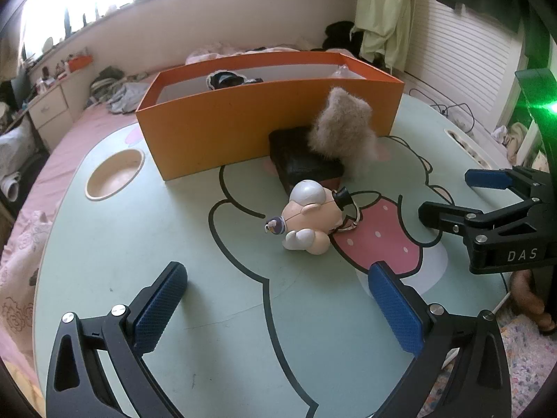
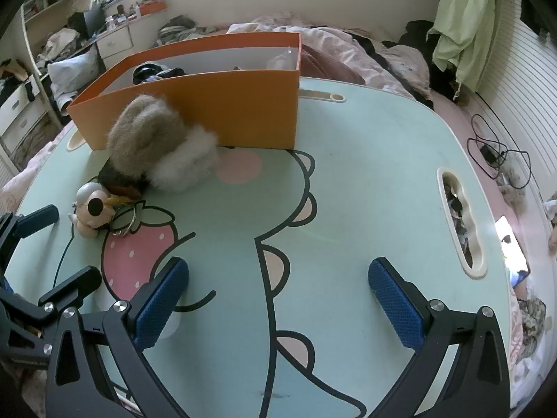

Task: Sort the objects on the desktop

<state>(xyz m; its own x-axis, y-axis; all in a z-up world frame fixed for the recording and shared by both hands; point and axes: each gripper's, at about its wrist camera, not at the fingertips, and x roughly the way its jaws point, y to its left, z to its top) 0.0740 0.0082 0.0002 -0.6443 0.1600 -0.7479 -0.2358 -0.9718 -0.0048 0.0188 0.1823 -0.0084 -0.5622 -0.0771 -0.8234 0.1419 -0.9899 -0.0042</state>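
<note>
Looks like we're between pickups: both the left gripper (image 1: 278, 304) and right gripper (image 2: 278, 294) are spread wide with nothing in them, while the toy figure (image 1: 306, 221), dark wallet (image 1: 303, 163) and fluffy plush (image 1: 343, 132) (leaning against the orange box (image 1: 222, 132)) await boxing, probably figure first.

You have one orange box (image 1: 243, 129) on the table (image 1: 139, 244), one furry plush toy (image 1: 339, 129), one dark wallet (image 1: 303, 165) under it, and one figurine keychain (image 1: 308, 219). Two hand-held grippers are in view, the left (image 1: 278, 299) and the right (image 2: 278, 299).
</note>
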